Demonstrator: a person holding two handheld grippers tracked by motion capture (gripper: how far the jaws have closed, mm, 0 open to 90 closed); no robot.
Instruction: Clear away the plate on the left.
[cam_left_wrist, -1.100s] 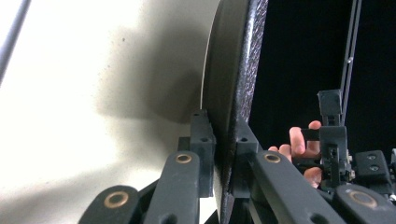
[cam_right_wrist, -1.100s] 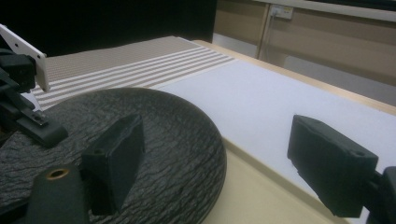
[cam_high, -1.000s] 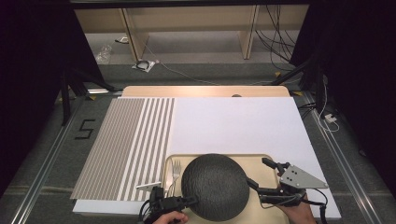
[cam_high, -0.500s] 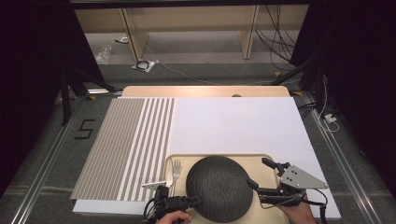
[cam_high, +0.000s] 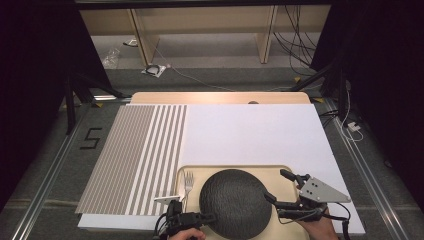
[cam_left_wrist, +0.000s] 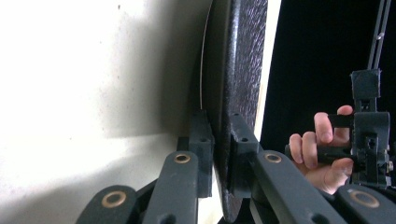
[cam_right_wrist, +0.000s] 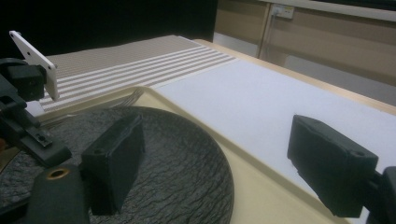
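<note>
The left claw (cam_high: 209, 217) pinches the plate (cam_high: 235, 200) rim; the right claw (cam_high: 280, 187) is spread, so the plate could tip onto the fork (cam_high: 188, 181).

- The right gripper (cam_right_wrist: 219, 163) has its two black jaws standing wide apart, one at 7 o'clock, the other at 4 o'clock, with nothing pressed between them.
- The left-hand jaw hangs over the rim of a dark, rough-textured plate (cam_right_wrist: 177, 172); whether it touches cannot be told.
- The plate lies in a cream tray (cam_right_wrist: 261, 186), whose rim runs from 10 o'clock down to 5 o'clock.
- A white mat (cam_right_wrist: 261, 93) lies beyond the tray, with a striped mat (cam_right_wrist: 140, 63) toward 11 o'clock.
- The other gripper (cam_right_wrist: 28, 107) sits at 9 o'clock, at the plate's far edge.
</note>
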